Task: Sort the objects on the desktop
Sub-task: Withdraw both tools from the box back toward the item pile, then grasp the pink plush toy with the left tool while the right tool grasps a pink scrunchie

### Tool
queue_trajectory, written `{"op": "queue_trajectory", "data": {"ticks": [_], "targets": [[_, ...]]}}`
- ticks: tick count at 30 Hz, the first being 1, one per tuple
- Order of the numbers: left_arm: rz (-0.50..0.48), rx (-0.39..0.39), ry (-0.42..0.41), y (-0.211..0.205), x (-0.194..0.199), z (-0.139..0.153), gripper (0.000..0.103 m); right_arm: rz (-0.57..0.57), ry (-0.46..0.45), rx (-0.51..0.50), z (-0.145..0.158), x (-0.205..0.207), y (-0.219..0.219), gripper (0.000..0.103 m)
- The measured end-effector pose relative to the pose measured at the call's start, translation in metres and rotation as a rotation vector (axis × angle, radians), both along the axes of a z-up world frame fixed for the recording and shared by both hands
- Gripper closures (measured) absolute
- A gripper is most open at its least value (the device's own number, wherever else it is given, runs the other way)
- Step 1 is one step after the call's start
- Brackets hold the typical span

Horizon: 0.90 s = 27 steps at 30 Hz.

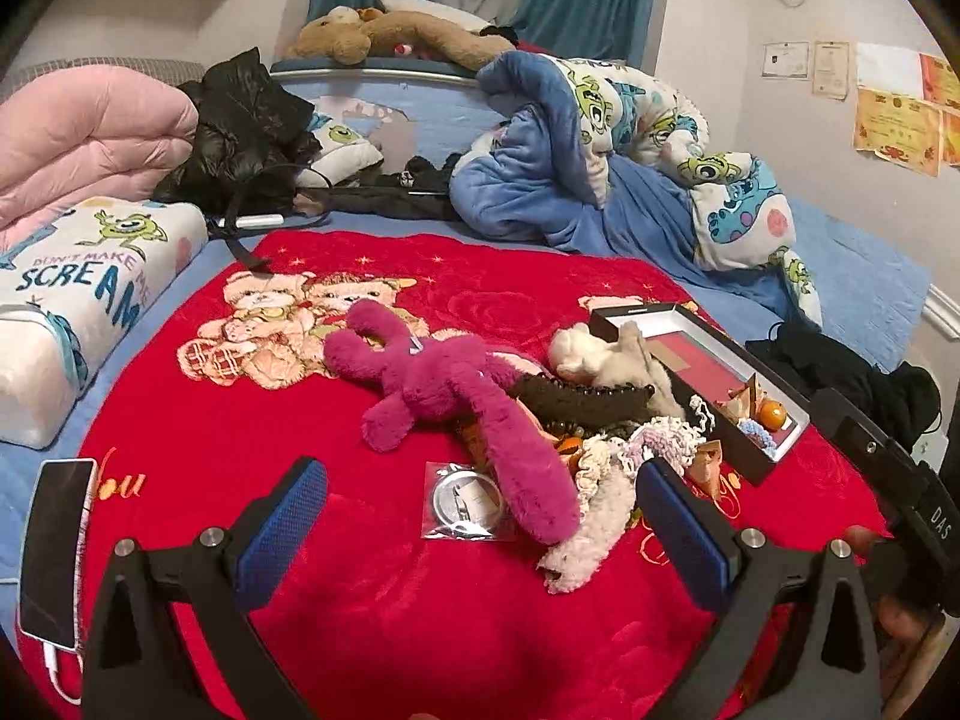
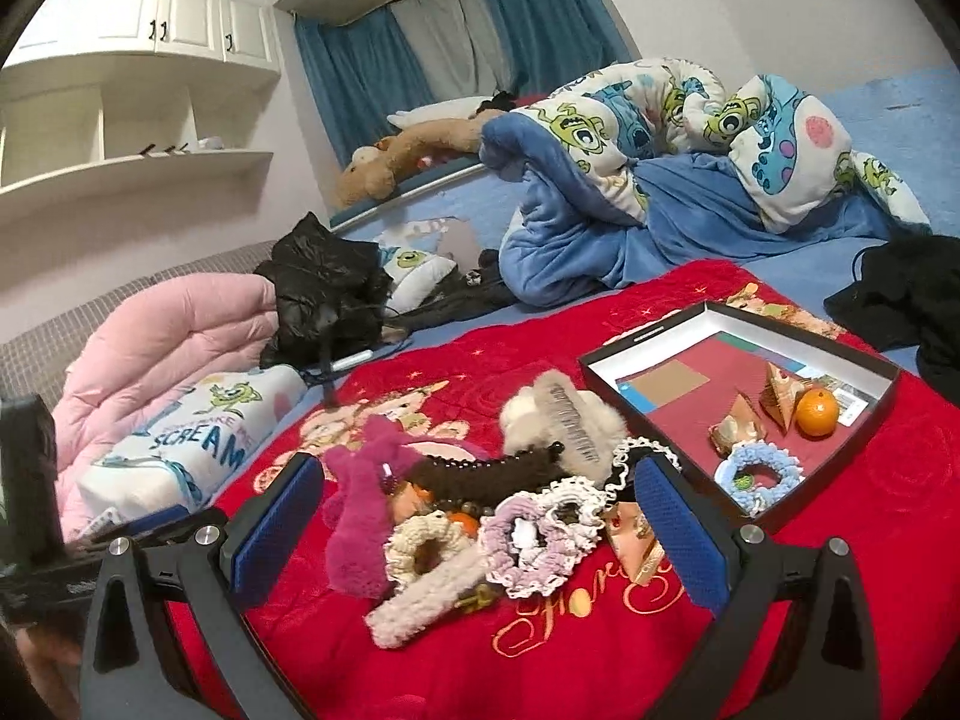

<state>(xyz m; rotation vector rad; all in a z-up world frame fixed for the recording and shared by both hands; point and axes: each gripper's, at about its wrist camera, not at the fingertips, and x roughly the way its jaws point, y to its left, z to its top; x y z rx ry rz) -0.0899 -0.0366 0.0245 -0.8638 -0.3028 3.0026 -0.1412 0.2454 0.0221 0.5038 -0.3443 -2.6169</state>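
Observation:
A pile of hair accessories lies on the red blanket [image 1: 372, 600]: a magenta plush piece [image 1: 456, 396], a dark brown claw clip [image 2: 480, 471], a fluffy white claw clip [image 2: 558, 420], a lilac scrunchie [image 2: 534, 537], a cream scrunchie [image 2: 420, 543] and a cream fuzzy clip [image 2: 420, 600]. A black shallow box [image 2: 888, 369] at the right holds an orange [image 2: 817, 412], a blue scrunchie [image 2: 757, 475] and folded paper shapes [image 2: 780, 393]. My left gripper [image 1: 483, 501] is open above a clear packet [image 1: 465, 501]. My right gripper [image 2: 480, 501] is open and empty over the pile.
A phone [image 1: 54, 552] on a cable lies at the blanket's left edge. A printed pillow [image 1: 78, 294], a pink duvet [image 1: 90, 126], a black jacket [image 1: 240, 126] and a blue quilt [image 1: 600, 138] lie behind. Black clothing [image 2: 900, 294] lies right of the box.

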Motion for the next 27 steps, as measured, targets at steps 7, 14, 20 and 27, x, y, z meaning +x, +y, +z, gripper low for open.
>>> {"op": "queue_trajectory", "data": {"ticks": [7, 14, 20, 27], "targets": [[0.002, 0.006, -0.030, 0.003, -0.025, -0.014, 0.000, 0.028, -0.013, 0.030, -0.013, -0.010, -0.011, 0.000], [0.013, -0.015, -0.080, 0.002, -0.070, -0.026, 0.000, 0.034, -0.073, 0.050, -0.036, -0.038, -0.010, 0.000], [0.018, -0.041, -0.120, 0.000, -0.112, -0.042, 0.000, 0.063, -0.155, 0.050, -0.056, -0.060, -0.010, 0.000], [0.018, -0.114, -0.219, 0.002, -0.149, -0.069, 0.000, 0.078, -0.248, 0.063, -0.082, -0.076, -0.014, 0.002]]}}
